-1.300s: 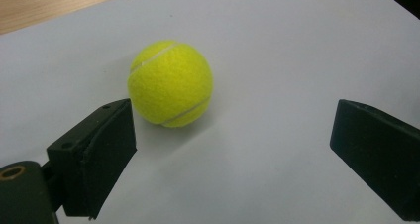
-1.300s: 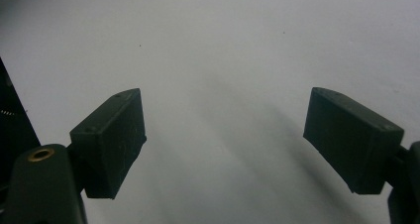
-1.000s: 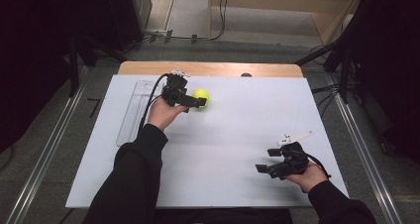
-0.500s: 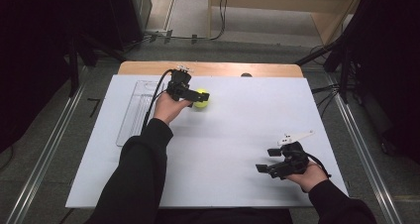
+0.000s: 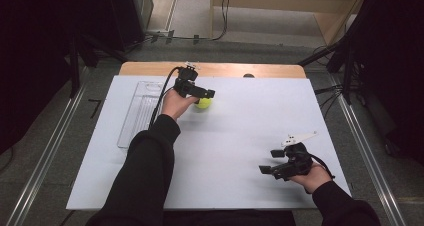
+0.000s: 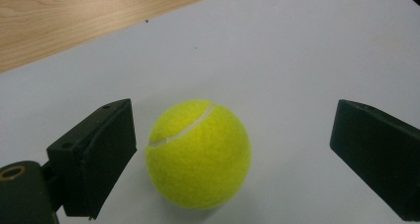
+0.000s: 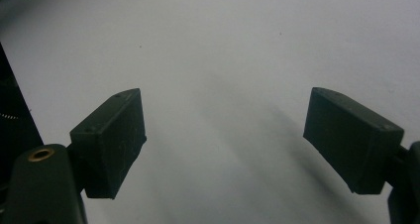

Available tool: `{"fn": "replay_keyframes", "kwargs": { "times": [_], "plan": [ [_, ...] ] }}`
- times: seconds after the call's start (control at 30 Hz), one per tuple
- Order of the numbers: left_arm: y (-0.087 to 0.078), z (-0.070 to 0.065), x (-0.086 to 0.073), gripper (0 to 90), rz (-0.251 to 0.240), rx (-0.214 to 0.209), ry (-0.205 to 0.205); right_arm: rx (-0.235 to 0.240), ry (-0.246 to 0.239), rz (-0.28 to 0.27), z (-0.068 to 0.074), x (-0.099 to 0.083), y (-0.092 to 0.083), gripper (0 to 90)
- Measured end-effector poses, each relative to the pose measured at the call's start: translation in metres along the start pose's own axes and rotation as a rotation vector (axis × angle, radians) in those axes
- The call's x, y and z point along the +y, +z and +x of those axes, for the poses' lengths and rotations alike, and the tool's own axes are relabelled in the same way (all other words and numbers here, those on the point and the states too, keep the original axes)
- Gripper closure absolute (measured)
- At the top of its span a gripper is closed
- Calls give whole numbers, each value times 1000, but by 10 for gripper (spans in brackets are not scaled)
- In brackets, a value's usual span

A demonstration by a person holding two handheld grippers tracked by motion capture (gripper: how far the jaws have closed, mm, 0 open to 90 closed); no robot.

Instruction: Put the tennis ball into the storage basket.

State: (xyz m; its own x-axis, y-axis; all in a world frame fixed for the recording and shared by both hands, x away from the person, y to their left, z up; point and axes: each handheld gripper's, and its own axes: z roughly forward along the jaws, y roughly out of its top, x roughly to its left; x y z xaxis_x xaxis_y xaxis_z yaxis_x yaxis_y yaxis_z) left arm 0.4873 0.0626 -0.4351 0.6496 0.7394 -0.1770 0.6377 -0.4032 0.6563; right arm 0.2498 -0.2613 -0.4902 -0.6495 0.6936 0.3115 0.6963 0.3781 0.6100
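The left hand-held gripper point(image 6: 233, 154) is straddling the tennis ball point(image 6: 199, 153) on the table point(image 5: 240, 136) with jaws apart, grasp not yet made, while the right hand-held gripper point(image 5: 272, 162) is resting apart too.

right jaw cut off, tray point(image 5: 137, 117) faint

The tennis ball point(image 5: 203, 103) lies on the table point(image 5: 250, 116) toward 12 o'clock, a little left of centre. The left tool point(image 5: 207, 92) sits just over it, reaching in from 9 o'clock. A tray point(image 5: 136, 116) lies at 10 o'clock, near the table's left edge. The right tool point(image 5: 267, 162) rests at 4 o'clock, well apart from the ball.

In the left gripper view the ball point(image 6: 198, 153) sits between the spread jaws, close beside the left-hand one.
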Motion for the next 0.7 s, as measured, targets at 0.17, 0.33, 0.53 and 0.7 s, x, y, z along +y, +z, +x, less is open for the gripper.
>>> {"fn": "replay_keyframes", "kwargs": {
  "times": [0.17,0.33,0.53,0.7],
  "plan": [
    [3,-2,8,42,-3,1,13,0,1,0,0,0,0,142],
    [7,3,9,42,-12,-3,-16,1,0,1,0,0,0,142],
    [9,2,8,43,-10,7,-4,2,-1,0,0,0,0,142],
    [10,2,7,42,-7,10,1,2,-2,0,0,0,0,142]
  ]
}}
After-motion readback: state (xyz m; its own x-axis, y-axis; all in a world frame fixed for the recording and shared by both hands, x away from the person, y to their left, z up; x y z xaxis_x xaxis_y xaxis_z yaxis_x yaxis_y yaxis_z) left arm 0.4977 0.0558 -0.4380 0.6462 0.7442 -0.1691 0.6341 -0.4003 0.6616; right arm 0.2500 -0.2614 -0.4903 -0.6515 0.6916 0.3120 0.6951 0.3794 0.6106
